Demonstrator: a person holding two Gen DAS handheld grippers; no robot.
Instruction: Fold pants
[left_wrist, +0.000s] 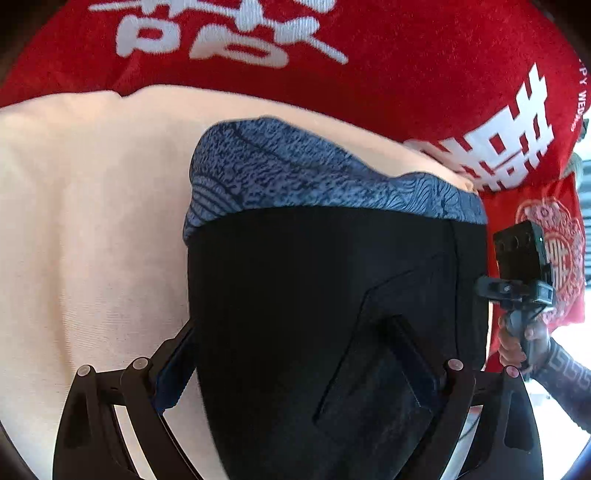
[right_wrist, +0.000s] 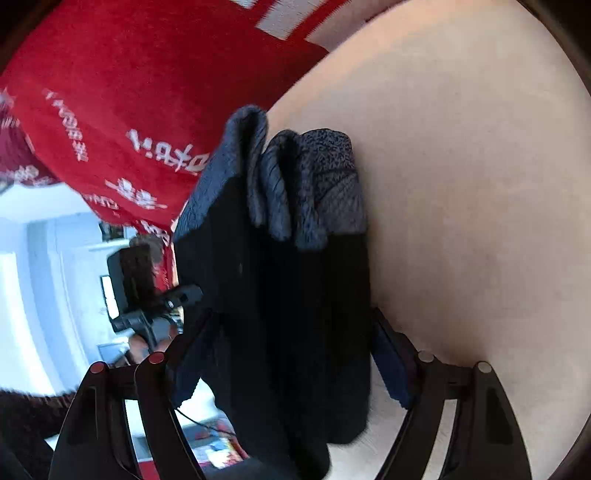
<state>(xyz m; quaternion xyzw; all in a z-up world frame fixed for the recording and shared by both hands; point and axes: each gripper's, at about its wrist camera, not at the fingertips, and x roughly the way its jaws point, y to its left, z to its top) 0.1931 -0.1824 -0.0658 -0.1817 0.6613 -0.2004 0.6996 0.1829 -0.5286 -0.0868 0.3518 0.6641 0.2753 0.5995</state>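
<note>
The pants (left_wrist: 325, 295) are black with a blue-grey patterned band (left_wrist: 295, 170) at the far end. In the left wrist view they hang from between the fingers of my left gripper (left_wrist: 295, 369), over a cream sheet (left_wrist: 92, 221). In the right wrist view the pants (right_wrist: 288, 295) hang bunched in folds from my right gripper (right_wrist: 288, 369), the patterned band (right_wrist: 317, 184) at the far end. Both grippers' jaws are closed in on the black cloth, which hides the fingertips. The right gripper (left_wrist: 524, 273) and its hand show at the right edge of the left wrist view.
A red blanket (left_wrist: 332, 55) with white characters lies beyond the cream sheet and shows in the right wrist view (right_wrist: 110, 92). The other gripper (right_wrist: 147, 288) shows at the left of that view, with a bright room behind it.
</note>
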